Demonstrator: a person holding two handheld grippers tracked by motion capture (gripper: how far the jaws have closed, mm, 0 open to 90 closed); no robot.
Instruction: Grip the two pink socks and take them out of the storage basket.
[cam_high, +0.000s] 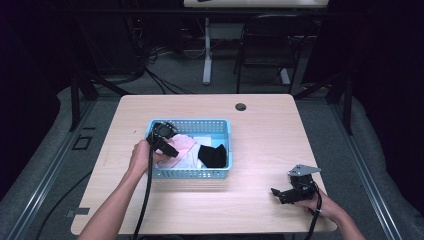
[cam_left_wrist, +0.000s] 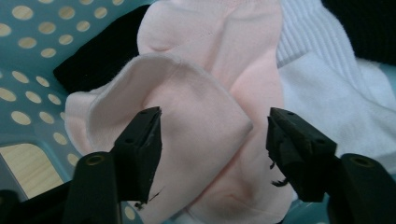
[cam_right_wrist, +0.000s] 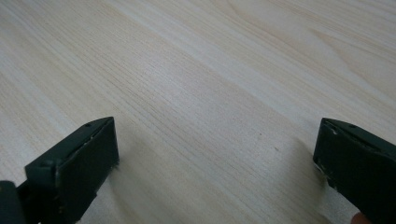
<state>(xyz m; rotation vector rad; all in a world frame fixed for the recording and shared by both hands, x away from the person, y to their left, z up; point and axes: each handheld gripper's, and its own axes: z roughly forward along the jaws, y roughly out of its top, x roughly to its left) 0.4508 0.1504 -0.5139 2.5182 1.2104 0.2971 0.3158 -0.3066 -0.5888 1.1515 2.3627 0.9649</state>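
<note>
A light-blue perforated basket stands on the wooden table left of centre. It holds a pale pink sock, a white cloth and a black sock. My left gripper reaches down into the basket's left end. In the left gripper view its jaws straddle a raised fold of the pink sock; the right jaw stands apart from the fabric. White cloth and a black piece lie beside it, against the basket wall. My right gripper rests open near the table's front right, bare wood between its jaws.
A cable hole sits near the table's far edge. Behind the table stand a black chair and a white table leg, with cables on the floor. Bare wood lies between the basket and the right gripper.
</note>
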